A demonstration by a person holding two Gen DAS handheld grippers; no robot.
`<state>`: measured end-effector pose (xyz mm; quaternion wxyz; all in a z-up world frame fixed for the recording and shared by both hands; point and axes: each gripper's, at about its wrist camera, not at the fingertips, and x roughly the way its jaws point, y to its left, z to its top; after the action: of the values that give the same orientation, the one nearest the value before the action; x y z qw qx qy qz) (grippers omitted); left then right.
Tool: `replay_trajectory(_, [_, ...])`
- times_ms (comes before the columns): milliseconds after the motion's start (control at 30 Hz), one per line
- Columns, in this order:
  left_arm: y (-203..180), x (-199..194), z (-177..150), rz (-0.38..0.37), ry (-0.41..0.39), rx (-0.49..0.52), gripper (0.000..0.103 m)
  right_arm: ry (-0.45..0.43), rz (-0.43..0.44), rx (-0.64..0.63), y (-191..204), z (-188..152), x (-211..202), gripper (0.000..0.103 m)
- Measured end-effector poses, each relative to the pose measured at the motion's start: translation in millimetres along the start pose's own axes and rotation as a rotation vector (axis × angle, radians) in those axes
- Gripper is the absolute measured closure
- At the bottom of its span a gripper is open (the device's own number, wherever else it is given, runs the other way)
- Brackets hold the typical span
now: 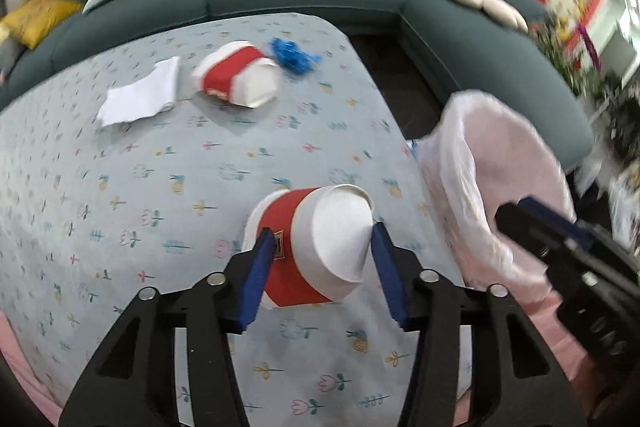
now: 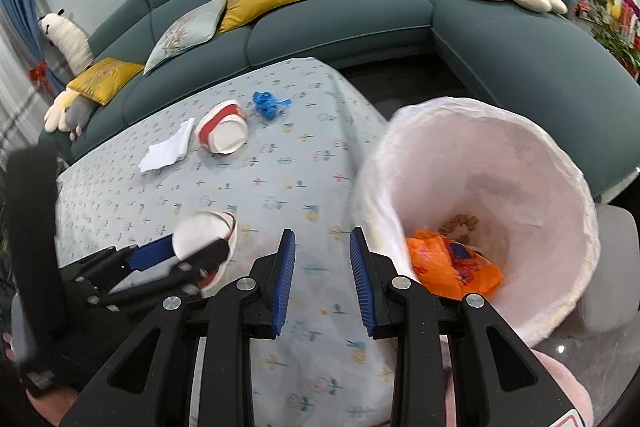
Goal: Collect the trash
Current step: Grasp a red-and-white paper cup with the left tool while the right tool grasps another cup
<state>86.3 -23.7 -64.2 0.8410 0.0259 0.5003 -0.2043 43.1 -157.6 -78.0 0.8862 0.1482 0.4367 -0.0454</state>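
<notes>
Trash on the table: a crushed red-and-white paper cup (image 1: 310,251) lies low in the left wrist view; a second crushed cup (image 1: 236,74), a white napkin (image 1: 140,99) and a blue wad (image 1: 294,54) lie in the upper part of that view.
Trash already binned: an orange wrapper (image 2: 452,267) and something brown sit in the white-lined bin (image 2: 560,187) at the right of the right wrist view.
Progress: judged early; four pieces are left on the table (image 1: 160,187).
Left hand-held gripper (image 1: 324,247): jaws half apart, straddling the near cup; the left pad touches its red band, the right pad stands just beside its rim, so not yet clamped.
Right hand-held gripper (image 2: 322,247): jaws narrowly apart, holding nothing, hanging over the table edge just beside the bin.
</notes>
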Motion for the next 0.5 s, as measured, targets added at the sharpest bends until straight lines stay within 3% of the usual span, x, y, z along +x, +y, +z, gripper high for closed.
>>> replay_trajectory(233, [69,-9,15,-0.001,-0.026,-0.194,0.061,0.025,0.057,-0.028,37,22,27,0.075])
replay_trajectory(500, [120,-11,34,0.007,-0.058,-0.269,0.061,0.060,0.097,-0.060,85,57,74,0.075])
